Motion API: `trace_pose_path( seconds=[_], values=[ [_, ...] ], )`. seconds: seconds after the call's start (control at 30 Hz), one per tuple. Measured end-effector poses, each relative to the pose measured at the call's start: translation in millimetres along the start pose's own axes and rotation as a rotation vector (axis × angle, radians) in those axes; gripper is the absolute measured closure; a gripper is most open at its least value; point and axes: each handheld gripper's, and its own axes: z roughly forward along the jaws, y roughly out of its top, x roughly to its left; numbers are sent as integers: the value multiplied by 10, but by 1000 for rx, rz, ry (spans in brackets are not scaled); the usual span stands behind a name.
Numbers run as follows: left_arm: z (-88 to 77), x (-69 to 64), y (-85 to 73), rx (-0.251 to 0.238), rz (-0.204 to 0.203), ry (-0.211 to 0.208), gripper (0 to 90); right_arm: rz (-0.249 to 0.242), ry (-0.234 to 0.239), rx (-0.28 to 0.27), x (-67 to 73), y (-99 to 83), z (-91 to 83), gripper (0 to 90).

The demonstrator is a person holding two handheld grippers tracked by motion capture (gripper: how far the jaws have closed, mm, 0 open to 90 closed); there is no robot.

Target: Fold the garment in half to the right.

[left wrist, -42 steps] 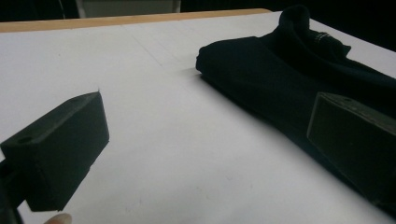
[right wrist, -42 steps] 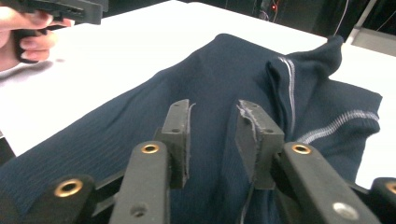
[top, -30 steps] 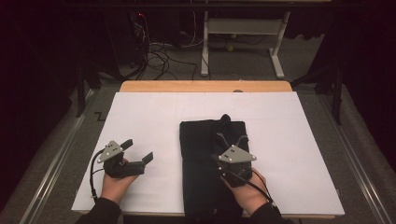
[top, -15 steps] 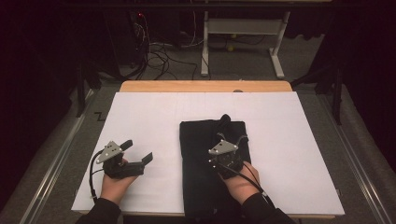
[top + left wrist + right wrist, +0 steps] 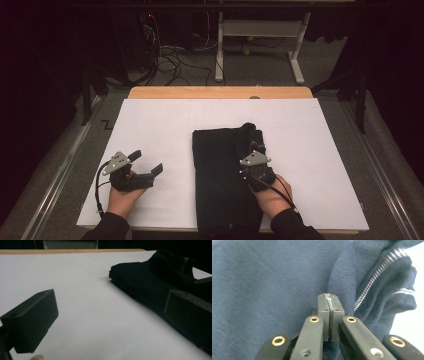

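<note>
Folded dark garment (image 5: 225,175) on the worktop (image 5: 160,125) is being pressed by the closed, empty right claw (image 5: 254,150) near its collar, while the left claw (image 5: 148,164) is held open beside it; a collar grip is judged next.

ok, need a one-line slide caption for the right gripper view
Right tool, jaws shut together, over a folded dark blue garment beside its ribbed, white-striped collar.

The garment (image 5: 225,180) lies on the sheet (image 5: 160,125), right of centre; the left gripper (image 5: 145,167) rests to its left, the right gripper (image 5: 252,150) on it.
</note>
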Motion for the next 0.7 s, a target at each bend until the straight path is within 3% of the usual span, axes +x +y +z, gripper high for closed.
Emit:
trace_pose_path(
  seconds=[0.37, 0.47, 0.57, 0.7],
  values=[
    [-18, 13, -8, 2, -1, 11, 0, 92, -52, 1, -388, -281, -95, 900],
    [-22, 15, -9, 3, 2, 15, 0, 130, -57, -31, -475, -341, -165, 900],
    [-18, 20, -12, 3, -5, 18, 0, 129, -33, -89, -425, -283, -268, 900],
    [-18, 12, -17, 7, -3, 17, 0, 56, 52, -134, -143, -177, -349, 900]
  ],
)
